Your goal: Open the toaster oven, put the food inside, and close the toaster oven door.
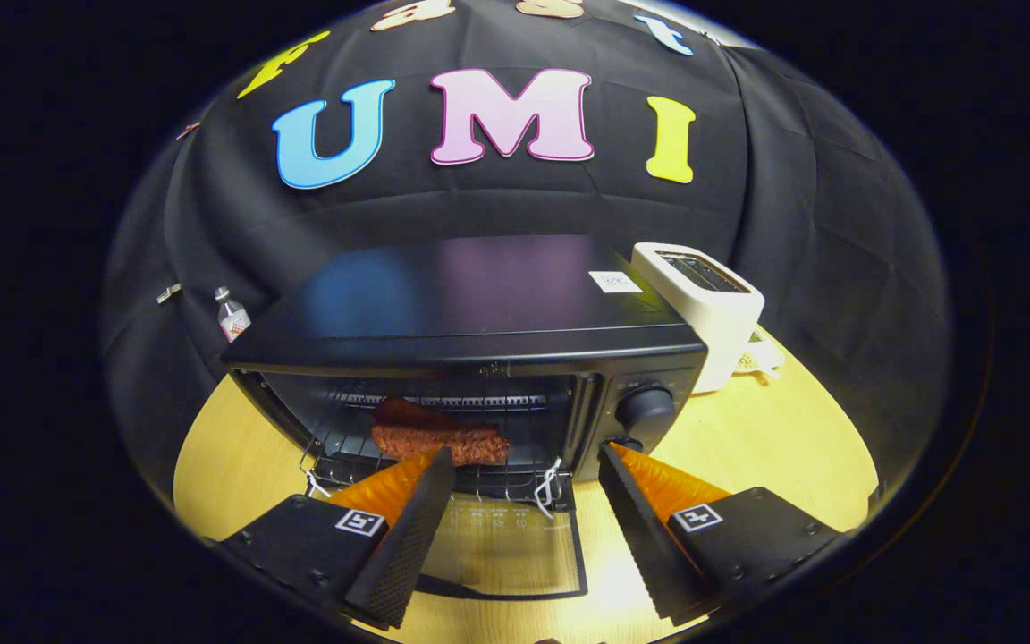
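Inside the toaster oven (479,358) lies food (439,436); tongs (526,461) spread, top sticker (614,282) seemingly unreadable.

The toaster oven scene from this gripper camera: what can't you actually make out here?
- Toaster oven: markings around its knob are too small to read in the gripper view.
- Food on the rack: too dark inside the oven to tell what it is.
- Open glass door: its near edge is hidden behind the open gripper's fingers.
- Small bottle: partly hidden behind the oven.
- White toaster: its base is hidden behind the oven.
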